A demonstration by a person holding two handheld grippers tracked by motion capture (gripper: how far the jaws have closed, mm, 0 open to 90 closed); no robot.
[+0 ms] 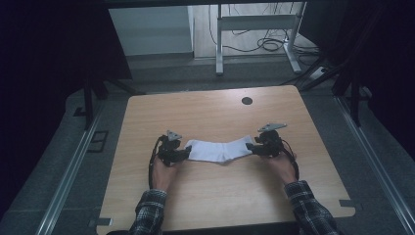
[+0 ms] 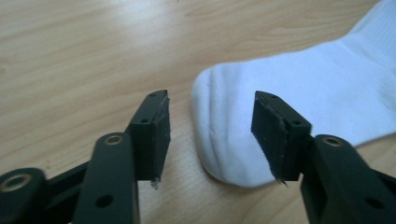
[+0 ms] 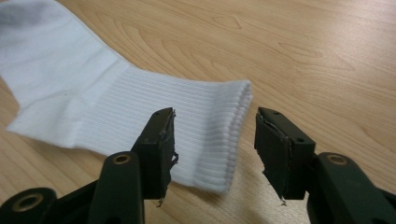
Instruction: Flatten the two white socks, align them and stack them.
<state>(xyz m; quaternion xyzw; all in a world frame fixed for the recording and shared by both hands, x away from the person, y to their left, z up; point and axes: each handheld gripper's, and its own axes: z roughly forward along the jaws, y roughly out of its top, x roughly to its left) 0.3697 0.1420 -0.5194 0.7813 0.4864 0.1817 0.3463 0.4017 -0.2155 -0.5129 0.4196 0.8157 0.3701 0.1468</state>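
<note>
A: At the left tool (image 1: 187, 152), jaws standing apart, clamping nothing. Toe end of the white sock (image 2: 299, 107) lying between the two pads in the left gripper view, nearer the right-hand pad, with bare wood on the other side. No pad pressing on the cloth.

B: At the right tool (image 1: 250, 147), same picture: released, jaws parted. Ribbed cuff of the sock (image 3: 140, 112) between the pads in the right gripper view, cuff edge just short of the right-hand pad, left-hand pad over the ribbing. Whether that pad brushes the fabric, hard to tell.

A: Outward from there, sock flat on the wooden table (image 1: 215, 196), stretched sideways between the two tools, toe toward the left one, cuff toward the right one. Slight bend at the heel, about midway.

B: Lying a little nearer the person's edge than the far edge, roughly centred side to side.

A: Behind the tools, a hand on each, checked sleeves (image 1: 149, 215) coming in from the bottom of the high view. Grey three-cornered plate (image 1: 272, 126) on top of the right tool, another on the left.

B: Farther out, a small dark round hole (image 1: 247, 101) near the table's far edge. Beyond the table, grey floor, metal legs of another desk (image 1: 219, 49) and loose cables (image 1: 271, 44) on the ground.
</note>
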